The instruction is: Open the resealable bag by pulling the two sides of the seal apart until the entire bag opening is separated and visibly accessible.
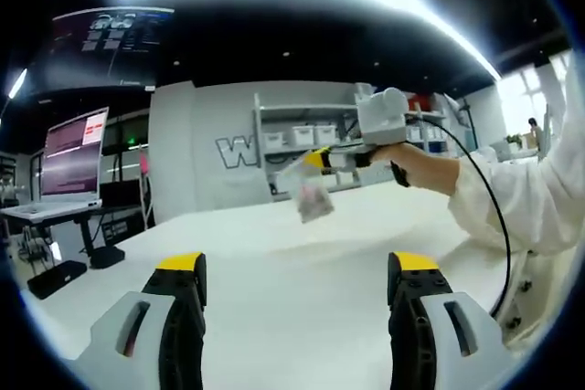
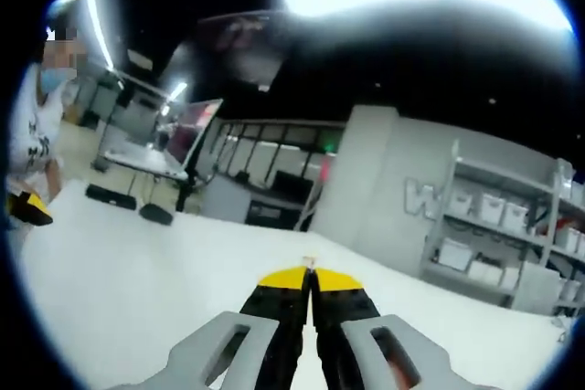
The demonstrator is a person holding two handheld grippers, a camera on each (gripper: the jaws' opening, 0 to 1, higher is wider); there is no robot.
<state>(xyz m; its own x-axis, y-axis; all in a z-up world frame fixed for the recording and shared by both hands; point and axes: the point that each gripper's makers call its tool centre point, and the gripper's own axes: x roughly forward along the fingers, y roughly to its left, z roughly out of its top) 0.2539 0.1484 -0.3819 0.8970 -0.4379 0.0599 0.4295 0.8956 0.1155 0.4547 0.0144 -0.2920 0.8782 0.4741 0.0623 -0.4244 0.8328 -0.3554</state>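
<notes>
In the left gripper view, the left tool (image 1: pixel 297 285) is spread wide and empty over the white surface (image 1: pixel 274 262); the right tool (image 1: pixel 320 159) dangles the resealable bag (image 1: pixel 313 194) above the far edge. In the right gripper view, the right tool (image 2: pixel 311 279) is pressed together, the bag's edge barely visible at its tips.

Bag (image 1: pixel 313 195) clear glossy plastic; table (image 1: pixel 292 262) smooth matt white.

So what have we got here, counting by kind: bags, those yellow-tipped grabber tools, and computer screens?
Resealable bag: 1, hanging from the right gripper above the white table.
Grippers: 2, the right one and the left gripper, whose jaws stand apart with nothing between them.
Lit monitor: 1, on a desk at the side.
Total: 4.
</notes>
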